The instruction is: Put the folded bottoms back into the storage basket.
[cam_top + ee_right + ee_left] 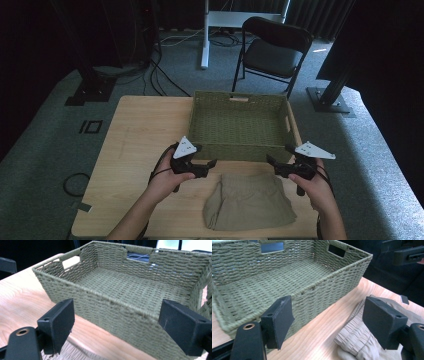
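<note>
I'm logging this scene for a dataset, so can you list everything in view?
Basket: one, olive green woven, far middle of the table, empty.
Folded garment: one, beige, near edge of the table, in front of the basket.
Table: one, light wood.
Folding chair: one, black, on the floor beyond the table.
Left tongs: one, black, open, left of the garment.
Right tongs: one, black, open, right of the garment.

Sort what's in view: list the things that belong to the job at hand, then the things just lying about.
Likely the job: folded beige garment, green woven basket, left gripper and right gripper, both open.

Lying about: folding chair, floor cables, white desk leg.
</note>
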`<state>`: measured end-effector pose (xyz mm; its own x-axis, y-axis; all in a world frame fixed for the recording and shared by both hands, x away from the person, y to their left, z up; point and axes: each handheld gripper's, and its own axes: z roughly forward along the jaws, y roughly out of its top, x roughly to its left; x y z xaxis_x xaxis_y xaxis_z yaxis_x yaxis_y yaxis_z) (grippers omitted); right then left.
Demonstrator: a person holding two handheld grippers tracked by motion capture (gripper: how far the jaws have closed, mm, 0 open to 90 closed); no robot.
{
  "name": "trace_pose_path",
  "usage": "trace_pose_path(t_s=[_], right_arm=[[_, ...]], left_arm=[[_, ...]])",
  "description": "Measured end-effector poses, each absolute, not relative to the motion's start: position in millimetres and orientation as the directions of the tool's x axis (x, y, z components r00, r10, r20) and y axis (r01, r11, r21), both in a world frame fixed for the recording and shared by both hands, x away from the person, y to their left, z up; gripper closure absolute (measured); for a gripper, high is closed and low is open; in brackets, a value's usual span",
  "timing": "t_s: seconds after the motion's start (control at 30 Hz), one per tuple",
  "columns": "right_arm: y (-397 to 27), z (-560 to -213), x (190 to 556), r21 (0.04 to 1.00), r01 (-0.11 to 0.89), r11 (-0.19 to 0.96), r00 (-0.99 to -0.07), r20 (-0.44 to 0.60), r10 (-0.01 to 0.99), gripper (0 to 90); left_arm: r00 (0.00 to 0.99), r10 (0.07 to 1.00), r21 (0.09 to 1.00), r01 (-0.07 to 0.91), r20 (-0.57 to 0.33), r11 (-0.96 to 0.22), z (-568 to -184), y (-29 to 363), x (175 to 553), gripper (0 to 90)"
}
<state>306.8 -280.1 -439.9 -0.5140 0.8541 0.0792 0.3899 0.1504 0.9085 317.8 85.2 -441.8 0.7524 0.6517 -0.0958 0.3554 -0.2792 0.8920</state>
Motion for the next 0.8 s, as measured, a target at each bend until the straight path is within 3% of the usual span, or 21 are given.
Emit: trace_pose_path(t_s=[0.8], right_arm=[[-282.5,-505.3,286.7,0.841,0.5,0.207,-0.493,0.08,0.866,13.4]], left_arm=[[0.789,0.601,0.809,0.432,-0.126,-0.398,-501.2,40.1,292.8,20.4]])
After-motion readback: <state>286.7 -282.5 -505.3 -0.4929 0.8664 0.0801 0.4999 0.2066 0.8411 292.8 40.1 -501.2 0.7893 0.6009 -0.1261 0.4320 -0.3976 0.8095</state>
